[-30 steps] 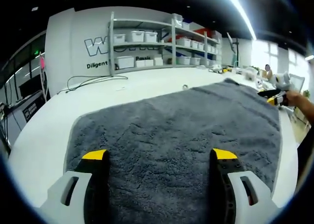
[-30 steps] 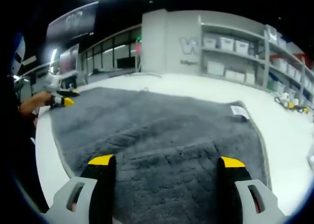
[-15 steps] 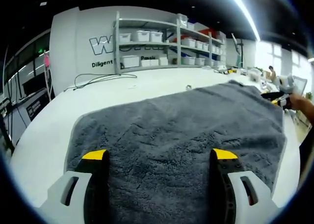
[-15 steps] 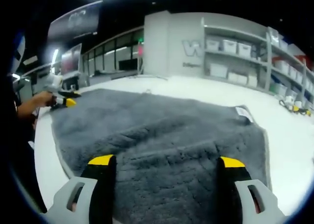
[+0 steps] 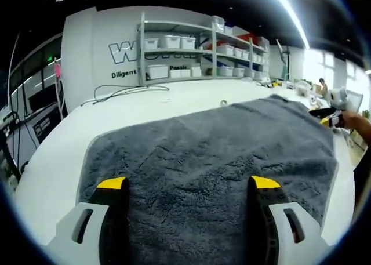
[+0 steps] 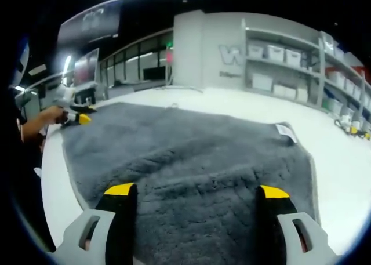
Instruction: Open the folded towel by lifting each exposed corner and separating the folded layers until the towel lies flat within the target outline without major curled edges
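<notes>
Towel (image 5: pixel 203 160) spread across the counter (image 5: pixel 58 155); my left hand-held gripper (image 5: pixel 188 187) and right hand-held gripper (image 6: pixel 197 194) hover spread above it, checking flatness.

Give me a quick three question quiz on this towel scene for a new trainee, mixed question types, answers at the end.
1. True or false: the grey towel is still bunched in a folded stack.
2. What does the towel lie on? A) white table B) wooden floor C) metal tray
3. What small white item sits at the towel's far corner in the right gripper view?

Key: 1 false, it lies spread open. 2 A. 3 a label.
</notes>
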`<move>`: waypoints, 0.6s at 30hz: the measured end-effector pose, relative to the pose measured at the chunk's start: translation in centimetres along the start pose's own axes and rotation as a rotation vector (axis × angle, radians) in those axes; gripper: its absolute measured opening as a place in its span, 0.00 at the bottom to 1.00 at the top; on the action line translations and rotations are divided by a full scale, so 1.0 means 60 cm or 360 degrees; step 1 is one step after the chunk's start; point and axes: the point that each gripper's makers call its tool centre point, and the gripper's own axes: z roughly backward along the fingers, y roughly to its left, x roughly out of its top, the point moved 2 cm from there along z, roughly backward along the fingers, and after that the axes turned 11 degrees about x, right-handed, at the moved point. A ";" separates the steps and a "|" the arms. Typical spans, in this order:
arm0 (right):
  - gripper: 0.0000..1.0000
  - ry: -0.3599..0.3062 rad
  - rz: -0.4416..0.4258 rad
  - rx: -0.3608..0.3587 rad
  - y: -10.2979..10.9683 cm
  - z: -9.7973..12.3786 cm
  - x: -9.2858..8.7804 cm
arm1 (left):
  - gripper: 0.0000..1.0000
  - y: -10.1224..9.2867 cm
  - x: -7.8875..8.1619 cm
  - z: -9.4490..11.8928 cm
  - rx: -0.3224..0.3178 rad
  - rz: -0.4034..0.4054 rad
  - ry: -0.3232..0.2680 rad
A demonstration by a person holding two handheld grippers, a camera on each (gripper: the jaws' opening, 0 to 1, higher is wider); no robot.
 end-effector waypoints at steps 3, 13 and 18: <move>0.86 -0.0001 -0.0001 0.0005 0.002 0.003 -0.001 | 0.83 0.003 0.000 0.000 -0.0024 -0.0011 0.0001; 0.86 0.0008 -0.0007 0.0011 0.012 0.018 -0.007 | 0.86 0.007 0.000 -0.001 -0.0087 -0.0036 -0.0015; 0.86 0.0013 -0.0012 0.0004 0.016 0.025 -0.011 | 0.86 0.006 0.000 0.001 -0.0092 -0.0046 -0.0011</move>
